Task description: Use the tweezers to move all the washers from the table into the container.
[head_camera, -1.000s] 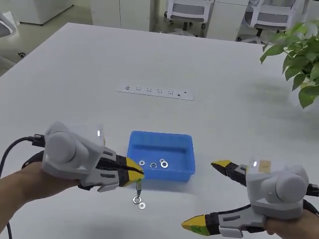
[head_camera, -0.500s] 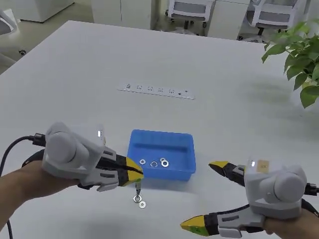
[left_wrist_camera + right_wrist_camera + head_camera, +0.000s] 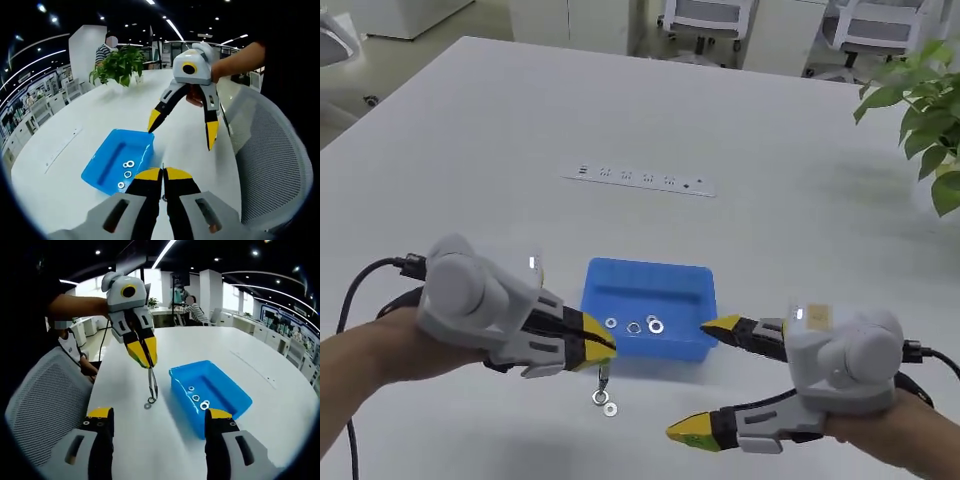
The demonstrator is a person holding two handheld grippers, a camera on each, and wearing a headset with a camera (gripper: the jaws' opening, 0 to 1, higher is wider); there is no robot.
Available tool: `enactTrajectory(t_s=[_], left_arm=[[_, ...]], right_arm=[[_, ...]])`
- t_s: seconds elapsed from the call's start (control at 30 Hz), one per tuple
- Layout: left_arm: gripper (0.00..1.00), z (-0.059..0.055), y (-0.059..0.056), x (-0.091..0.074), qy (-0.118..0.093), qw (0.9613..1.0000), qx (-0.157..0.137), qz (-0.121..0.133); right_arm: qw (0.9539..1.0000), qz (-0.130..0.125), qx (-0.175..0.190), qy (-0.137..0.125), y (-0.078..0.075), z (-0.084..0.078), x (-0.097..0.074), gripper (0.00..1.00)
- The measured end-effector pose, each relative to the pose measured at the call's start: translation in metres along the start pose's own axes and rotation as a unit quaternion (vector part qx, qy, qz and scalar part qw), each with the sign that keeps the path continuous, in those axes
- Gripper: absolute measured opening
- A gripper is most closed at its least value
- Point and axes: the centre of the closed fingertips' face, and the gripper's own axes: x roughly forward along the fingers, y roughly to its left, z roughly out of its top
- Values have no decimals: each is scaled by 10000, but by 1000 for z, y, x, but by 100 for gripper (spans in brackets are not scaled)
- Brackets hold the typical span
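My left gripper (image 3: 605, 347) is shut on slim metal tweezers (image 3: 602, 377) that point down at the table. Two small washers (image 3: 604, 403) lie just below the tweezers' tips, in front of the blue container (image 3: 672, 283). In the right gripper view the tweezers (image 3: 152, 384) reach one washer (image 3: 149, 403); I cannot tell whether they pinch it. Three washers (image 3: 633, 326) lie inside the container. My right gripper (image 3: 703, 379) is open and holds nothing, with its upper tip beside the container's right front corner. It also faces me in the left gripper view (image 3: 182, 132).
A white power strip (image 3: 638, 180) lies further back on the white table (image 3: 470, 140). A green plant (image 3: 928, 110) stands at the right edge, and office chairs (image 3: 705, 20) line the far side. A grey mesh chair (image 3: 272, 150) is close behind the near edge.
My right gripper has moved left, so its upper tip now sits beside the container. The left gripper and tweezers stay over the two washers. The head camera has shifted a little.
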Motion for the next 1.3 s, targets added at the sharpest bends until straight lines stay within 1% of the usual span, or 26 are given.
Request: enactTrajectory(t_s=[0.17,0.27,0.37,0.53,0.6,0.67,0.77,0.83,0.9,0.97,1.03,1.13,1.3], left_arm=[[5,-1,-1,-1,45,10000,10,-57],[5,-1,-2,-1,56,9999,13,-98],[5,-2,-3,-1,63,9999,11,-141],[5,-3,-5,-1,94,9998,62,-193],[5,-3,-5,-1,108,9997,100,-207],[5,-3,-5,-1,123,9996,119,-216],[5,-4,-4,-1,141,9996,123,-232],[5,-4,-4,-1,150,9995,122,-242],[5,-5,-4,-1,160,9995,118,-251],[5,-5,-4,-1,171,9995,110,-252],[5,-4,-6,-2,182,9994,112,-256],[5,-4,-6,-2,189,9994,111,-260],[5,-6,-5,-3,204,9994,106,-255]], right_arm=[[9996,240,-174,31,4,3,11,67],[9992,336,-236,34,4,5,16,62],[9988,427,-246,37,6,8,20,60],[9973,591,-423,77,9,9,28,54],[9970,598,-482,88,9,10,31,48],[9969,612,-482,90,7,11,34,44],[9960,636,-616,119,7,12,38,37],[9959,664,-602,118,7,13,41,37],[9946,718,-730,159,9,12,45,35],[9939,779,-761,195,11,11,49,34],[9922,814,-911,238,12,11,52,32],[9910,870,-985,248,14,11,58,30],[9877,967,-1192,296,15,13,67,27]])
